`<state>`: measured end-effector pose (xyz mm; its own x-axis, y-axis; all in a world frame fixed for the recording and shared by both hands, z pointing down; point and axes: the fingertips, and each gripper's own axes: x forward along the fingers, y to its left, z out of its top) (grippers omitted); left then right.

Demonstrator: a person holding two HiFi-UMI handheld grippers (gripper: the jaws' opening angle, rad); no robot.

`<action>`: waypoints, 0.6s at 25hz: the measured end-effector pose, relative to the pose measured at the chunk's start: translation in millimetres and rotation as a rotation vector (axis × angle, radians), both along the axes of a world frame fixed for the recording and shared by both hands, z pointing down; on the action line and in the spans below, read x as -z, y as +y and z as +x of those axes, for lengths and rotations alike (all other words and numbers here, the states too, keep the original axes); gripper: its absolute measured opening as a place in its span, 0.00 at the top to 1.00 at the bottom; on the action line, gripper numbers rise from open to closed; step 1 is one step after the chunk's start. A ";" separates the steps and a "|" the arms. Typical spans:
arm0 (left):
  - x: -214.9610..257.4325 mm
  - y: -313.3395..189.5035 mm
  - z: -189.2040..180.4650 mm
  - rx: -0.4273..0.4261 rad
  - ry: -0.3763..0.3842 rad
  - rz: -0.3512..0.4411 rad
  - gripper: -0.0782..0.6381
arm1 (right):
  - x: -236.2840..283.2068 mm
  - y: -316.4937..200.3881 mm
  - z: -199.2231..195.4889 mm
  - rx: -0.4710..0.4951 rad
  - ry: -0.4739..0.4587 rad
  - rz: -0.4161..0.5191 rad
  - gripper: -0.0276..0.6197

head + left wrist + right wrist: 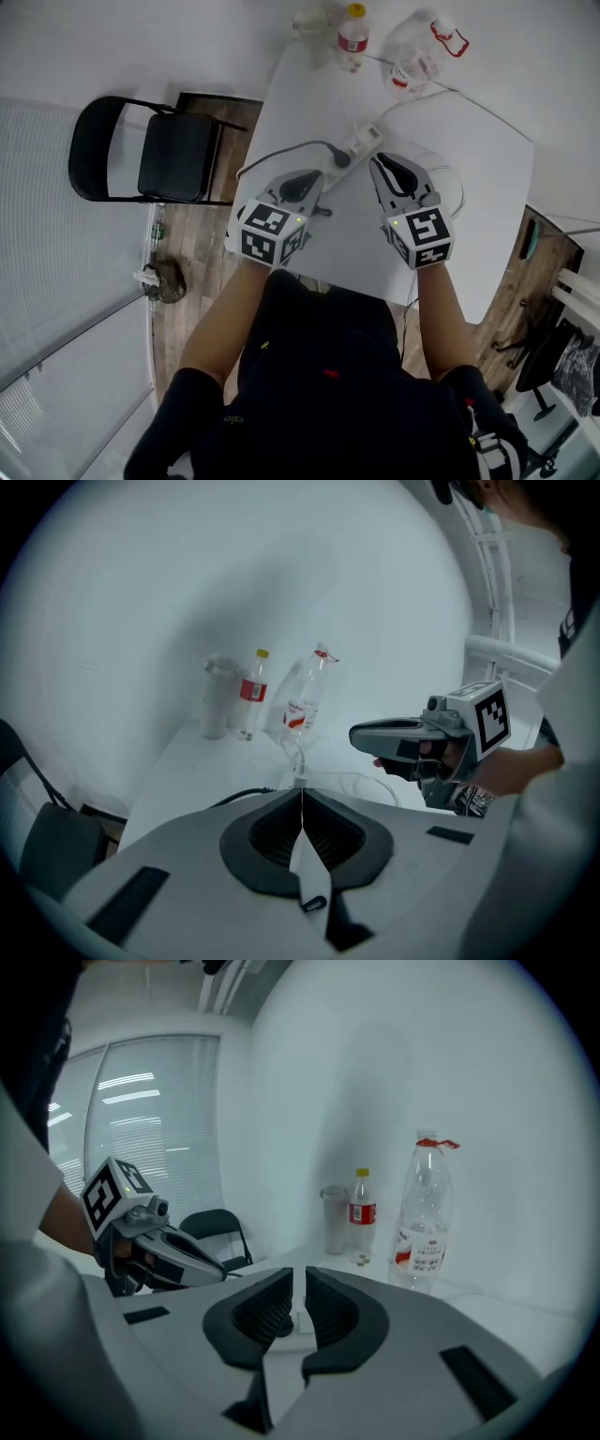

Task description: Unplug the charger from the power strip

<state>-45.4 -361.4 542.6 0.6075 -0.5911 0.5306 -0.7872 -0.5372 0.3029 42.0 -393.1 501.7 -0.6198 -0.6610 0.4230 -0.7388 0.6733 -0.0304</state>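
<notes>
- The black charger (338, 157) appears seated in the near end of the white power strip (366, 139) on the table (487, 178)
- Left gripper (315, 183) hovers near the charger, jaws clenched together on nothing, probably lined up on the plug
- Right gripper (379, 169), also closed and empty, hangs beside the strip, perhaps to steady it

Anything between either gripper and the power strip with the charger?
Nothing visible. The left gripper and right gripper are close to the power strip, with only bare table between them; the bottles stand beyond it.
</notes>
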 end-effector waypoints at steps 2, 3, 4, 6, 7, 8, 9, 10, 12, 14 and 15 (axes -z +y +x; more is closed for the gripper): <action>-14.4 -5.2 3.1 -0.002 -0.003 -0.031 0.86 | -19.6 -10.4 -7.5 -0.002 0.020 -0.027 0.88; -21.5 -7.4 5.3 -0.007 -0.003 -0.045 0.86 | -29.5 -15.1 -11.0 0.001 0.032 -0.042 0.81; -28.6 -9.3 8.0 -0.014 -0.002 -0.061 0.86 | -38.7 -19.3 -13.7 0.005 0.046 -0.057 0.76; -41.7 -12.4 12.5 -0.022 -0.005 -0.091 0.86 | -54.4 -26.1 -17.4 0.012 0.077 -0.081 0.76; -47.3 -13.8 13.5 -0.021 -0.010 -0.103 0.86 | -61.9 -28.4 -18.6 0.018 0.095 -0.090 0.75; -52.1 -14.8 14.0 -0.019 -0.013 -0.113 0.86 | -69.4 -30.2 -19.4 0.026 0.115 -0.098 0.73; -55.8 -15.6 14.0 -0.016 -0.014 -0.122 0.86 | -76.5 -31.3 -20.2 0.034 0.133 -0.105 0.71; -58.6 -16.4 13.4 -0.012 -0.014 -0.128 0.86 | -82.5 -31.8 -21.3 0.043 0.147 -0.114 0.71; -62.5 -17.9 10.8 -0.003 -0.016 -0.134 0.86 | -91.6 -32.6 -24.1 0.058 0.164 -0.131 0.70; -64.2 -19.1 9.5 0.002 -0.013 -0.136 0.86 | -97.8 -34.7 -25.8 0.068 0.172 -0.140 0.70; -64.4 -19.5 9.4 0.002 -0.011 -0.137 0.86 | -100.2 -35.8 -26.3 0.071 0.174 -0.144 0.70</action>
